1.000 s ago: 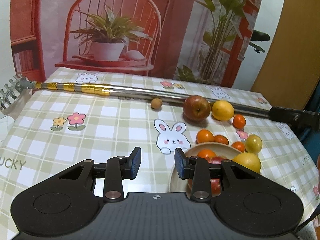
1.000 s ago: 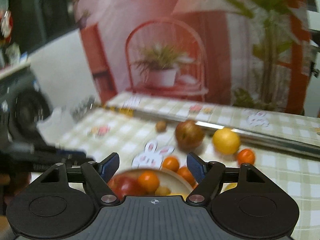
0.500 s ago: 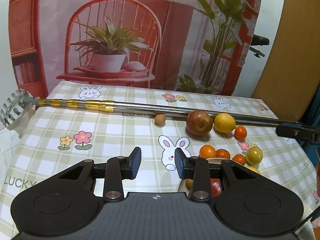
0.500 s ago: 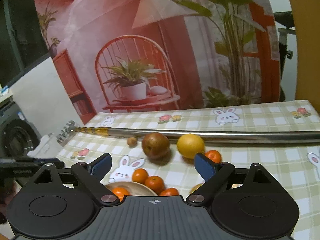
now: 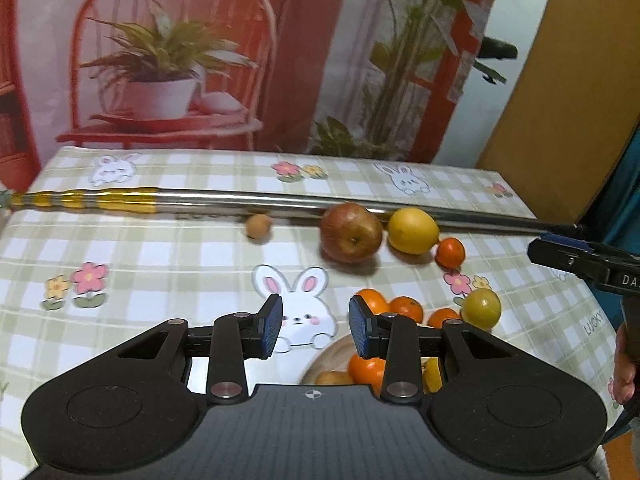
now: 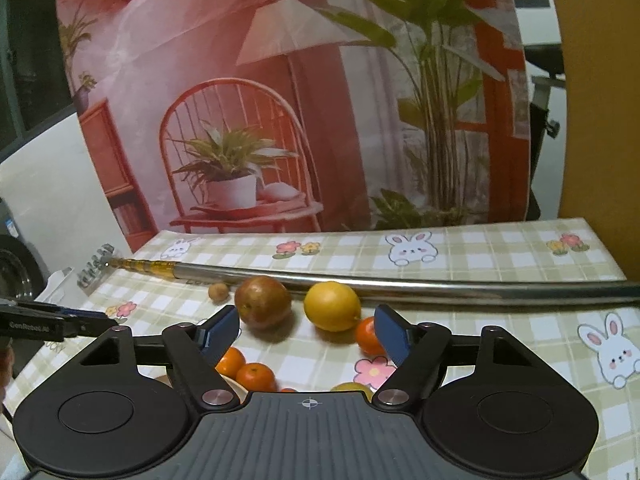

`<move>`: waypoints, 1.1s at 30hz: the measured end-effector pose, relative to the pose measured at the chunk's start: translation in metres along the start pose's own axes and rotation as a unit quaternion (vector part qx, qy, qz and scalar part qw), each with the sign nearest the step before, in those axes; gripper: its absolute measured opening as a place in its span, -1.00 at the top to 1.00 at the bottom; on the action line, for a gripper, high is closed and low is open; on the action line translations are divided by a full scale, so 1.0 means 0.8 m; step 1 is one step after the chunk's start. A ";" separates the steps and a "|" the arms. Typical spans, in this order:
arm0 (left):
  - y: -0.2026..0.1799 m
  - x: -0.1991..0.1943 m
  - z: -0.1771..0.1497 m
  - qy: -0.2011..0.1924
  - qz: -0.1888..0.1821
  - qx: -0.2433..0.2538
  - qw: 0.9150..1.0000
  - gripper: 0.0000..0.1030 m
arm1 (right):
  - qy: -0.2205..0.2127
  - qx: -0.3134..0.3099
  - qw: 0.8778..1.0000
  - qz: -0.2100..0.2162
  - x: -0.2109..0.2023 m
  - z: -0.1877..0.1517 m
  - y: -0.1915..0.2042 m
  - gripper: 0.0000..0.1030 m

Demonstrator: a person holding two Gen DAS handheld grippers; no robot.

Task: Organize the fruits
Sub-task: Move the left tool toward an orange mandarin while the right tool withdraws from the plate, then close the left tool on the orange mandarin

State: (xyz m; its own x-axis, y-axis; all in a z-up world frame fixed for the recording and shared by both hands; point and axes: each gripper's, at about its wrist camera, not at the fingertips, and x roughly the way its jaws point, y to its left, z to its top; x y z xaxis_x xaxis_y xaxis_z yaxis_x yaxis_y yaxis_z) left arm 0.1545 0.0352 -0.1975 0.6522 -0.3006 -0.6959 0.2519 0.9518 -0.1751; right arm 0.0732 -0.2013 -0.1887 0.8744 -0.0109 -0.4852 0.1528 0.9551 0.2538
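Above checked tablecloth: right tongs narrower than before, closing, empty; left tongs unchanged, slightly open, empty.

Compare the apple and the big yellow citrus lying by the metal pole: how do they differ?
The apple is dull red-brown with mottled skin; the yellow citrus is bright, even yellow. The apple shows a dimple with a short stem in the left wrist view; the citrus ends in a small nub. The apple lies to the left, the citrus to the right, nearer the small orange. Both rest on the checked cloth against the metal pole, outside the bowl, ungripped.
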 end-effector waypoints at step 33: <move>-0.025 0.134 0.021 0.120 -0.031 -0.083 0.989 0.33 | 0.020 0.076 0.997 0.011 0.035 -0.031 -0.060 -0.39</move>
State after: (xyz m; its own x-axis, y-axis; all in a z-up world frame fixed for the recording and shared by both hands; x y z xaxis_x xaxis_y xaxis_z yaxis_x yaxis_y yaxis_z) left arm 0.2317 -0.0174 -0.2571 0.4459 -0.3535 -0.8223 0.1525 0.9353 -0.3194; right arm 0.0790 -0.2403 -0.2353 0.8591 0.0237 -0.5112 0.2053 0.8991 0.3866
